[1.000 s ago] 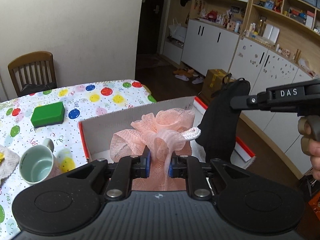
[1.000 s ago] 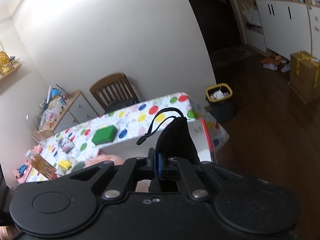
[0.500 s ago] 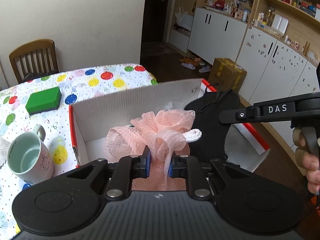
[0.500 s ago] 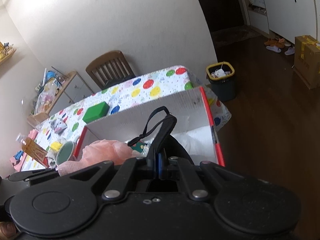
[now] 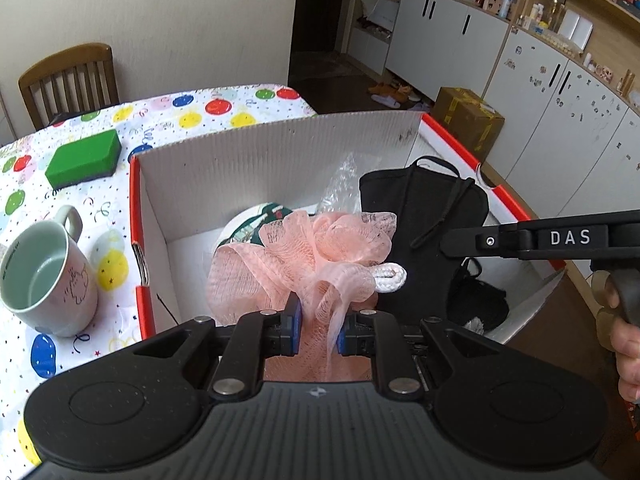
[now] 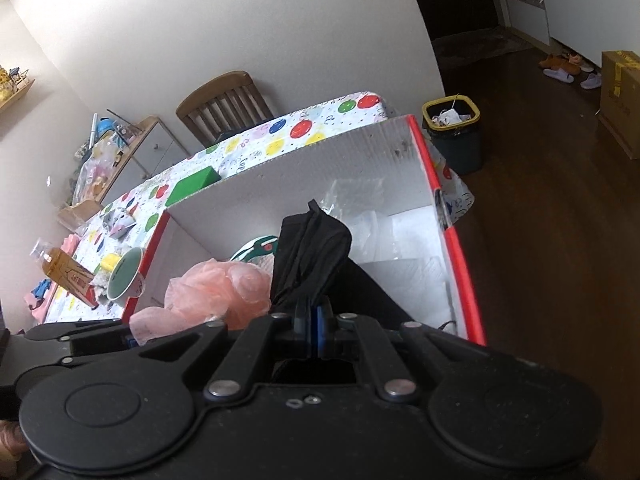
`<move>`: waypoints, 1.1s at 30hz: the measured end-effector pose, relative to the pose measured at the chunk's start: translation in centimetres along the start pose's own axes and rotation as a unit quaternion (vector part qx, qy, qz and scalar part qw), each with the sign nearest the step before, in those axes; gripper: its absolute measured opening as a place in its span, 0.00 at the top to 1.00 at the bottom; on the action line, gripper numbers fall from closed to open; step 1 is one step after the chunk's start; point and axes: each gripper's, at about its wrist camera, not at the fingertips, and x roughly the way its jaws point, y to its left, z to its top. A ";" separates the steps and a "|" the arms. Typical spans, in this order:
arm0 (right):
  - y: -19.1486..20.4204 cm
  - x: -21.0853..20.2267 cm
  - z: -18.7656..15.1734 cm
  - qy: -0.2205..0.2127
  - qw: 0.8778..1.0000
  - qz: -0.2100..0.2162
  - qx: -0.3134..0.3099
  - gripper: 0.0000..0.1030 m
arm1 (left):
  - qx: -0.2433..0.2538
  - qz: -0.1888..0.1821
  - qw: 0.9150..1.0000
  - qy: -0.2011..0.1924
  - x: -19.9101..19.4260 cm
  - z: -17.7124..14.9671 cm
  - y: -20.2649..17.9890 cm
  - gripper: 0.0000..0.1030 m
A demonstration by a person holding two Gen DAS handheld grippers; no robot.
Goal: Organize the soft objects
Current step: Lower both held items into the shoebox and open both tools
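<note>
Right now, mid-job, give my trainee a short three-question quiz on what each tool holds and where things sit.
1. True or false: the left tool grips the pink mesh bath pouf.
2. What does the right tool hold? A) green sponge B) black fabric pouch C) mug
3. Fill in: the green sponge lies on the ____, outside the white box.

Key: 1 true; 2 B, the black fabric pouch; 3 table.

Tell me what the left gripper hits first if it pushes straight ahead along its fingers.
Probably the white corrugated box's far wall, past the pink mesh bath pouf that the left gripper holds. The round green-and-white item inside may come first; depth is unclear.
</note>
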 end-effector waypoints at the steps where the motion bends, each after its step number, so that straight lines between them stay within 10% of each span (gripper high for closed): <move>1: 0.1 0.0 -0.1 0.001 1.000 0.000 -0.002 0.97 | -0.001 0.000 1.000 0.003 0.0 0.0 0.0 0.85; 16: 0.8 -1.2 0.0 -0.001 1.000 0.014 -0.026 0.96 | -0.009 0.004 1.000 0.001 -0.5 -0.4 0.0 0.74; 22: 1.0 -2.2 0.1 -0.013 0.999 0.013 -0.036 0.95 | -0.015 0.000 1.000 -0.002 -1.1 -0.5 0.0 0.35; 33: 2.1 -5.3 0.0 -0.046 0.997 0.013 -0.053 0.83 | -0.029 -0.018 0.999 -0.034 -4.7 -0.5 -0.1 0.35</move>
